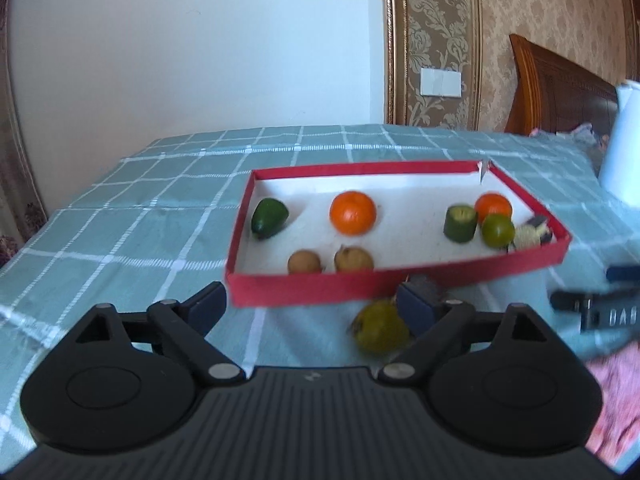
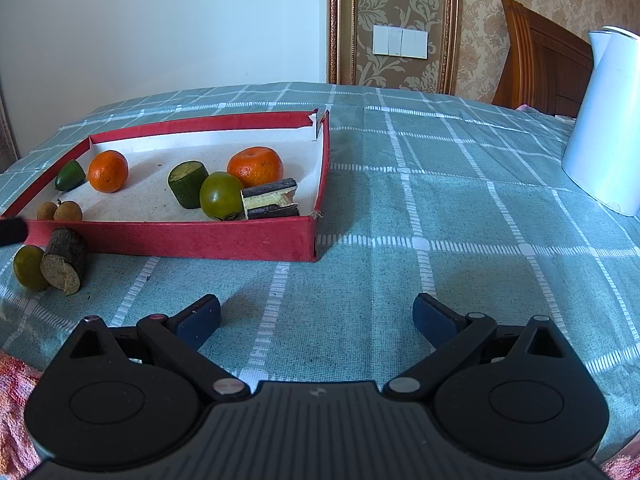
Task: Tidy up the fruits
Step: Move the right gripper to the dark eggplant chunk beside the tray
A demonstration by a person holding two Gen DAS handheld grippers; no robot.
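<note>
Left gripper, jaws spread wide and empty, hovers before the red tray; right gripper, likewise released, hangs over the checked worktop. Oranges, green fruits and two longans lie inside the tray; one green fruit and a bark-covered log piece rest just outside its near wall.

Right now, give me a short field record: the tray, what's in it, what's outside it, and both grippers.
tray: red box on checked cloth
inside: two oranges, green fruits, two brown longans, cut pieces
outside: green fruit and dark cut stub, by the tray's front wall
left gripper: open, nothing between its pads
right gripper: open, over bare cloth
</note>
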